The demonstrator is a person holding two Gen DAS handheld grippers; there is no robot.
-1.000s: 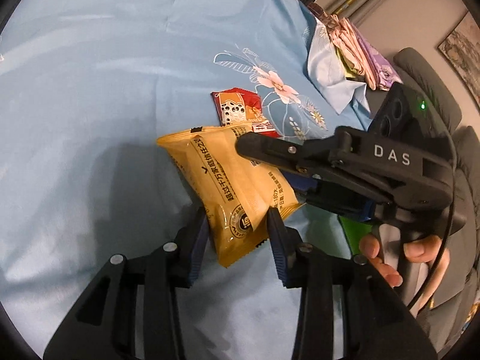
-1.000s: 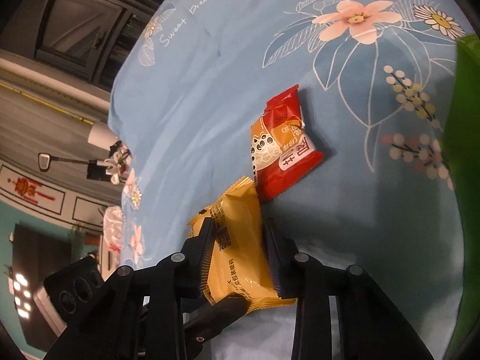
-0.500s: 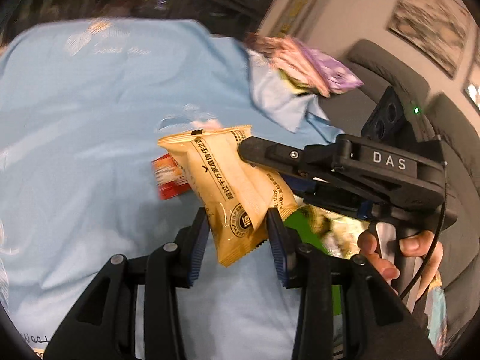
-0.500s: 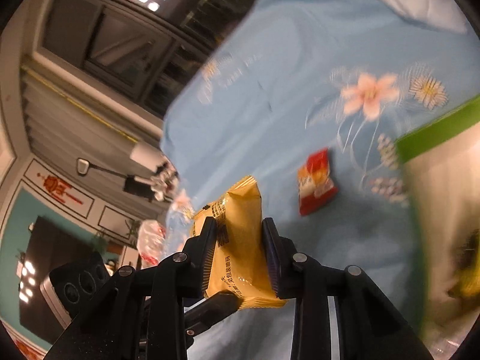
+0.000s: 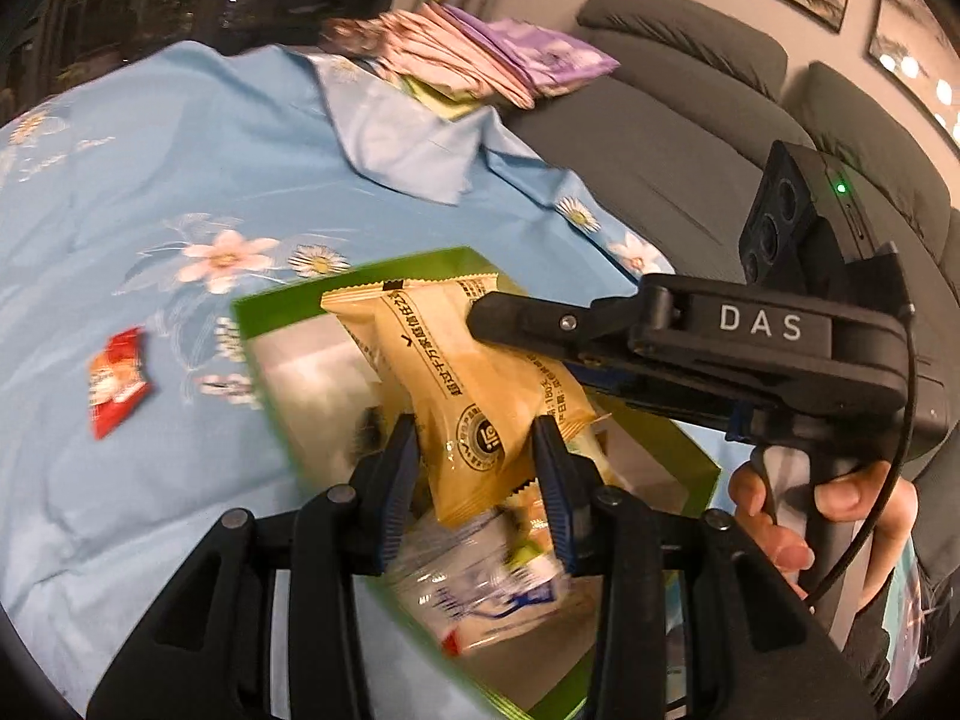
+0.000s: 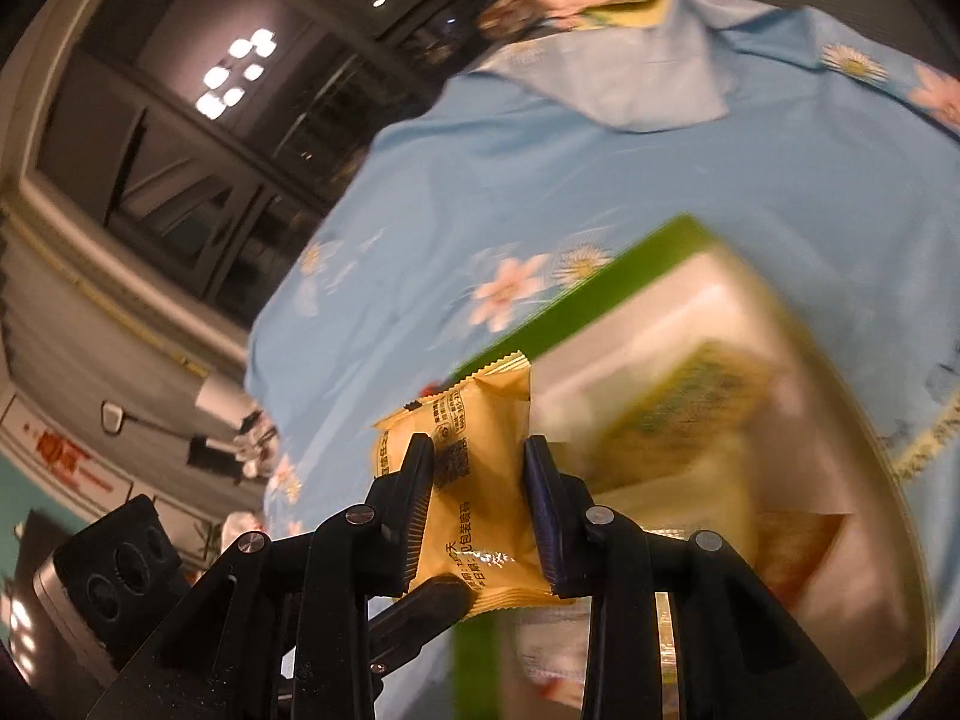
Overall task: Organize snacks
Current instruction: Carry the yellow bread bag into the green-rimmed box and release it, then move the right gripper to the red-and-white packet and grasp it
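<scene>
While both tools share one load, the yellow snack packet (image 5: 474,384) hangs in the air between them, directly over the open green box (image 5: 264,372) that sits on the blue flowered cloth (image 5: 150,192). The left gripper (image 5: 474,480) is closed narrow on the packet's lower end, its blue-lined fingers (image 5: 399,480) pressing the wrapper from either side near the round printed seal. Seen from that tool, the right gripper (image 5: 498,330) reaches in from the right side and pinches the packet across its upper half, just ahead of the left tool's tips. In the right wrist view the right gripper (image 6: 477,504) is likewise shut narrow on the packet (image 6: 474,468), with the left tool's finger poking in just below and in front of its own tips.

The packet looks light, a puffed foil pillow that is soft and likely crinkly, with a smooth wrapper that could slide under a weak pinch. Its flat crimped ends seem the surest places to take hold; squeezing the swollen middle risks crushing whatever is inside. Two grips on so small a thing also mean either tool could tear or twist it if they part unevenly.

Below the tips the box already holds other wrapped snacks, blurred here. A red snack packet (image 5: 117,381) lies on the cloth, well off to the left of the left tool.
</scene>
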